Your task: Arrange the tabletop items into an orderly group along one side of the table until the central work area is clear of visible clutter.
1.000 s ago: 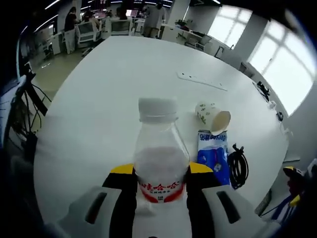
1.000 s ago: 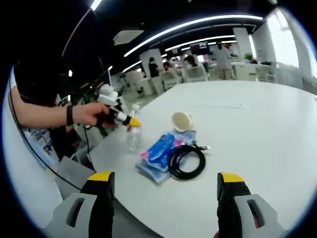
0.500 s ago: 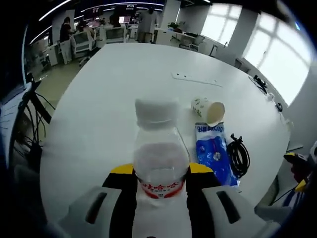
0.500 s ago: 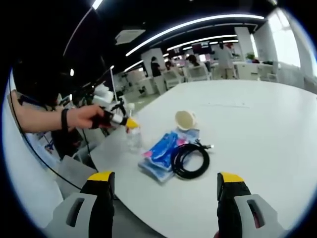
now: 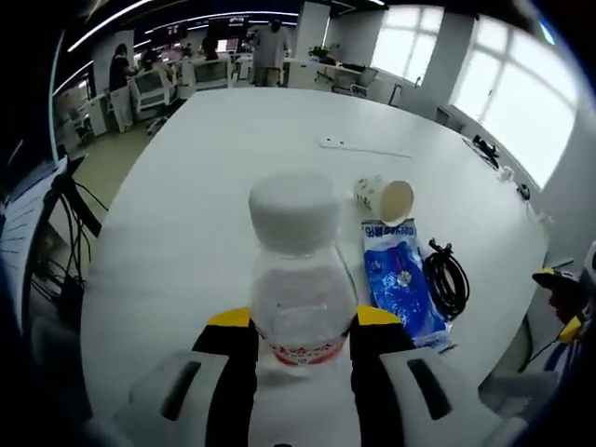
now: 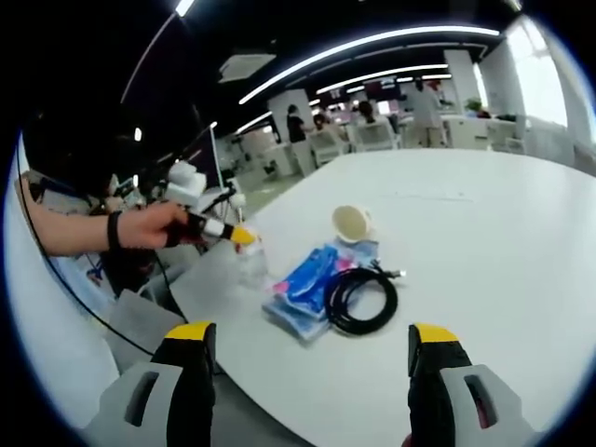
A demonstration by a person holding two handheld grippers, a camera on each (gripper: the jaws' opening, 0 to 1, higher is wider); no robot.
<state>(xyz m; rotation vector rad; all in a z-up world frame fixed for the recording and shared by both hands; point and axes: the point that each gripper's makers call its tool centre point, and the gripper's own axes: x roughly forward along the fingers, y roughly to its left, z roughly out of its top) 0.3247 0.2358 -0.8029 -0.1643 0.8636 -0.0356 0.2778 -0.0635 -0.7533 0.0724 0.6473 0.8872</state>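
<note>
**Bottle held near the worktop edge**

While the left gripper [image 5: 300,358] clamps the water bottle [image 5: 300,289] just beside the blue packet [image 5: 399,291], at its 9 o'clock, a tilted release could topple it off the worktop [image 5: 233,168]; the right gripper [image 6: 312,372] hovers wide, holding nothing.

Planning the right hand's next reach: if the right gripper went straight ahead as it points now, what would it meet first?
Probably the coiled black cable, lying beside the blue packet; the right gripper is open and depth is unclear.
</note>
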